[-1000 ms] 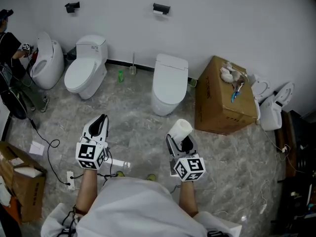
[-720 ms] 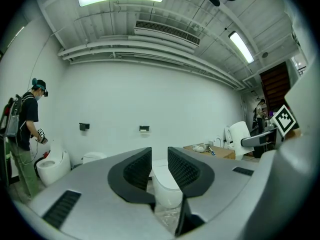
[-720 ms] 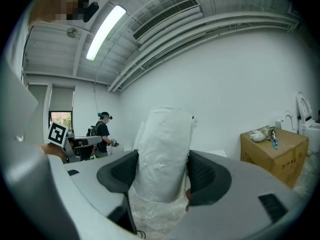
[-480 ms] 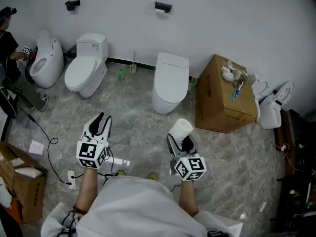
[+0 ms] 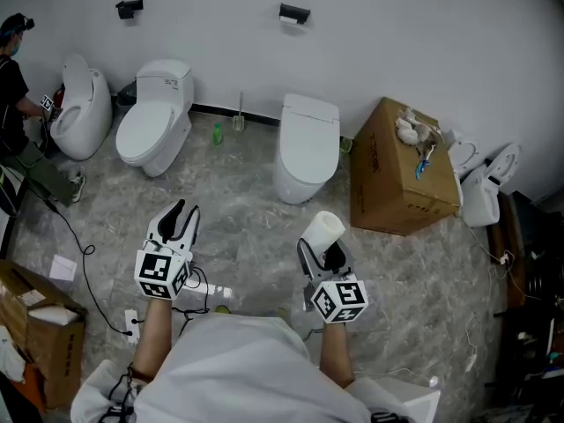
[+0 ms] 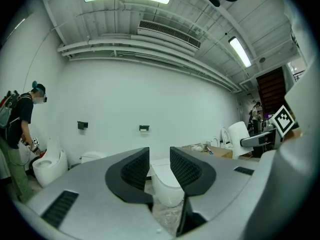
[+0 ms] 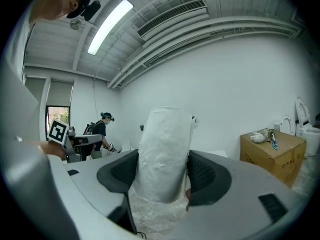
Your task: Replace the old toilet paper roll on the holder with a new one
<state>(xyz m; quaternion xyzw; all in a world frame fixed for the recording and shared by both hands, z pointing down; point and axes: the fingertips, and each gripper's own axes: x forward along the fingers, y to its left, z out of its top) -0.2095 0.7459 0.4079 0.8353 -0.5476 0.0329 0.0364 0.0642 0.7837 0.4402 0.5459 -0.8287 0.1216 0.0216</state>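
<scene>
The new toilet paper roll [image 5: 326,226], white and wrapped in thin plastic, stands upright between the jaws of my right gripper [image 5: 323,243], which is shut on it. In the right gripper view the roll [image 7: 165,144] fills the gap of that gripper [image 7: 161,176]. My left gripper [image 5: 185,211] is held beside it over the floor; its jaws are opening, with nothing between them [image 6: 160,159]. The black holder [image 5: 294,12] hangs on the far wall above the middle toilet, with a bit of white paper under it. It also shows small in the left gripper view [image 6: 144,128].
A second black holder [image 5: 129,9] is on the wall to the left. Three toilets [image 5: 307,148] [image 5: 155,117] [image 5: 84,108] line the wall. A cardboard box [image 5: 401,174] stands right. A person [image 5: 16,69] stands far left. Cables and a power strip [image 5: 130,322] lie on the floor.
My left gripper's jaws went from shut to parted. Both grippers edged forward toward the wall. The person at the far left shifted a little.
</scene>
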